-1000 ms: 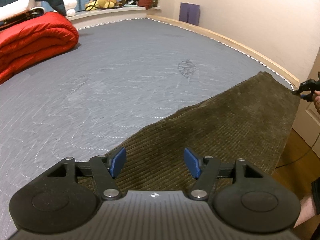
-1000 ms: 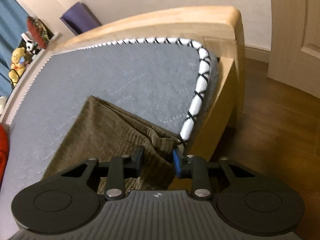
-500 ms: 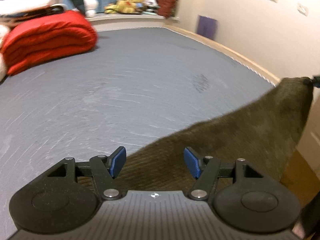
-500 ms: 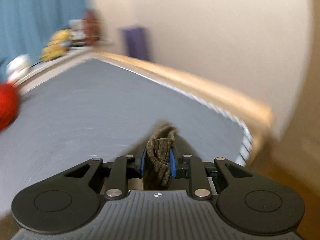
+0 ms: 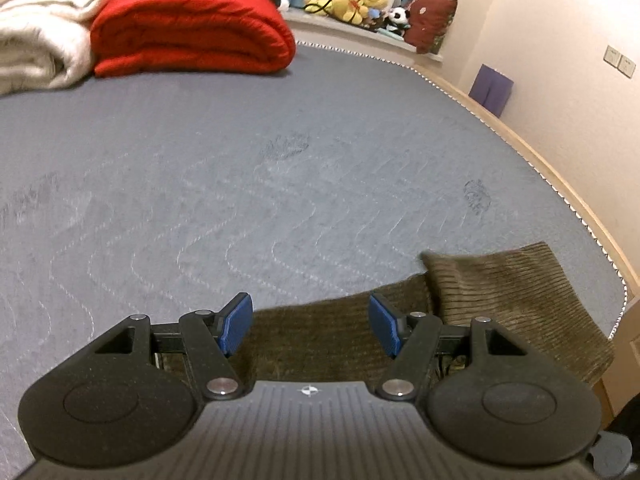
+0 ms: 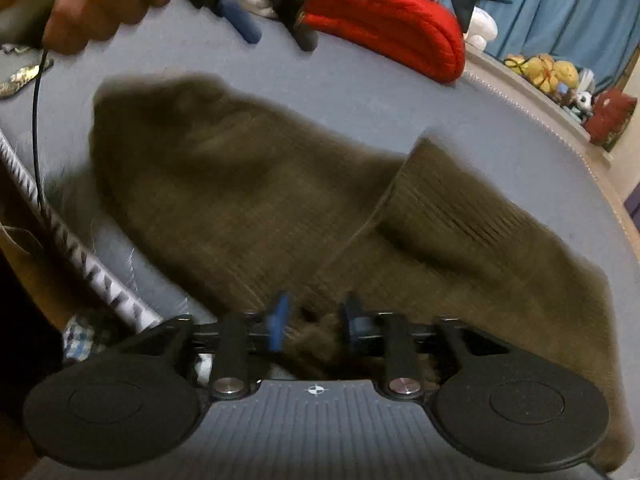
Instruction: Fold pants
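Left wrist view: the left claw (image 5: 310, 322) stands apart, nothing between its blue pads. The olive corduroy pants (image 5: 504, 296) lie at the near right corner of the bed (image 5: 240, 168), just under and ahead of this claw, one end folded back over the rest. A red quilt (image 5: 192, 28) lies at the far edge.

Right wrist view, blurred: the right claw (image 6: 312, 322) is opening, and bunched cloth of the pants (image 6: 280, 200) sits between its pads, which no longer seem to press it. The long axis runs across the picture, along the near bed edge. The right claw seems nearer to the fold. No writing can be read.
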The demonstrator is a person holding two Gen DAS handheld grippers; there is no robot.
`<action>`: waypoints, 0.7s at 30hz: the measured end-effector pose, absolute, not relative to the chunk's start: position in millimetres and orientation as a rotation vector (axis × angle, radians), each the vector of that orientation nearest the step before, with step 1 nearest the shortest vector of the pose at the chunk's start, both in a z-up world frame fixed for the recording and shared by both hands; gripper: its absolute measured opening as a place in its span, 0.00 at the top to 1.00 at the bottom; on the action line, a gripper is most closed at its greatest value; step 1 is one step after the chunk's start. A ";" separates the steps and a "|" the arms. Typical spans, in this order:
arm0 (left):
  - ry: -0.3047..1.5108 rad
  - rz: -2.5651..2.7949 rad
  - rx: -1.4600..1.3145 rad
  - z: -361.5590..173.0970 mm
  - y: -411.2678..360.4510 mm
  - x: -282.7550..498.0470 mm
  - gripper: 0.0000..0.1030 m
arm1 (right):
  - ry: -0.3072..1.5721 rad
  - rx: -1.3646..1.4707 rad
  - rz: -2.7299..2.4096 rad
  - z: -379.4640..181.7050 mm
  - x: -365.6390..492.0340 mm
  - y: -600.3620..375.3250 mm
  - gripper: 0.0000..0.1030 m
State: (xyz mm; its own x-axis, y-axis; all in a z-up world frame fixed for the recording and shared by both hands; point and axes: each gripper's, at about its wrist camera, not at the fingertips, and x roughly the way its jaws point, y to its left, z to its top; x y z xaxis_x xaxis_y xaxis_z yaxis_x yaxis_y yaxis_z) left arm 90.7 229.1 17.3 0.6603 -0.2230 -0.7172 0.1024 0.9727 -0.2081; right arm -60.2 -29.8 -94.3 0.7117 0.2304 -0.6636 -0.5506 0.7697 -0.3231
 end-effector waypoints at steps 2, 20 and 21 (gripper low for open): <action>0.834 -0.201 -0.164 17.7 230.7 90.3 0.32 | 0.597 -0.587 0.471 -90.4 -71.9 -29.3 0.60; 1.025 -0.471 -0.297 -33.6 125.0 154.1 0.54 | 0.643 -0.236 0.552 -79.0 -15.5 -107.1 0.55; 1.032 -0.462 -0.291 -37.7 122.1 157.5 0.54 | 0.634 -0.253 0.550 -79.6 -15.9 -105.7 0.55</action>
State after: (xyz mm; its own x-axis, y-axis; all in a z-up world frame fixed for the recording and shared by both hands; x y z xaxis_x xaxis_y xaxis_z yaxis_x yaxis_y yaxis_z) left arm 157.5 122.1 -37.7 0.4302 -0.4976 -0.7532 0.2300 0.8672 -0.4416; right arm -15.9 -105.7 -79.6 0.6695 0.4069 -0.6215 -0.5576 0.8280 -0.0586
